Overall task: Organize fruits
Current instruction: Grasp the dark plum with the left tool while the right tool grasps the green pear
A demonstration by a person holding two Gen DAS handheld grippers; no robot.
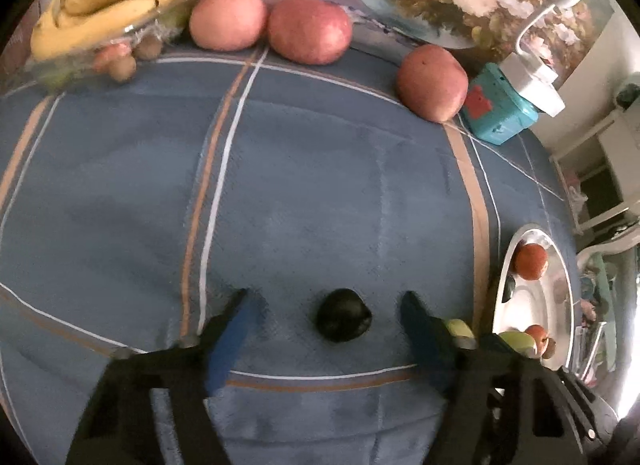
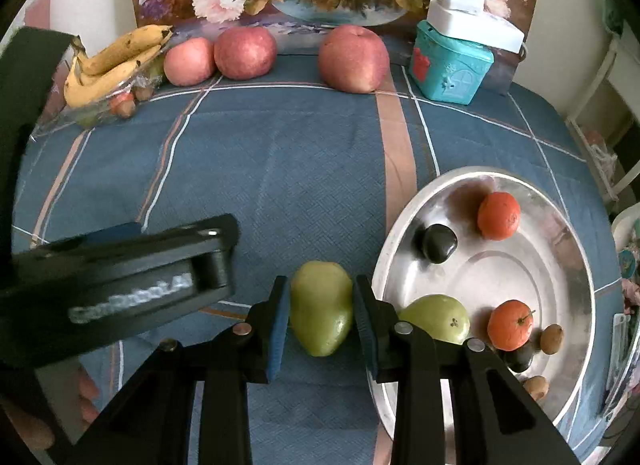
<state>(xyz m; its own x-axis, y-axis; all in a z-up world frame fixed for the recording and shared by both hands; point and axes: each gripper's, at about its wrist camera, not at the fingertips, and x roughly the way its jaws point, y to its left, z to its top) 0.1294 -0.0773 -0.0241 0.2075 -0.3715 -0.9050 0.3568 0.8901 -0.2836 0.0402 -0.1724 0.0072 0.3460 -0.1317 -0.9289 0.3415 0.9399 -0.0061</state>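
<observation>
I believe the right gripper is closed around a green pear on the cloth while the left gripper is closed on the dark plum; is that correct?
Not quite. In the left wrist view the left gripper stands open with the dark plum lying loose between its fingers. The right gripper is indeed closed around the green pear.

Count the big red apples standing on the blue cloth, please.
3. All stand along the far edge: one apple beside the bananas, a second apple touching it, and a third apple apart, near the teal box.
</observation>
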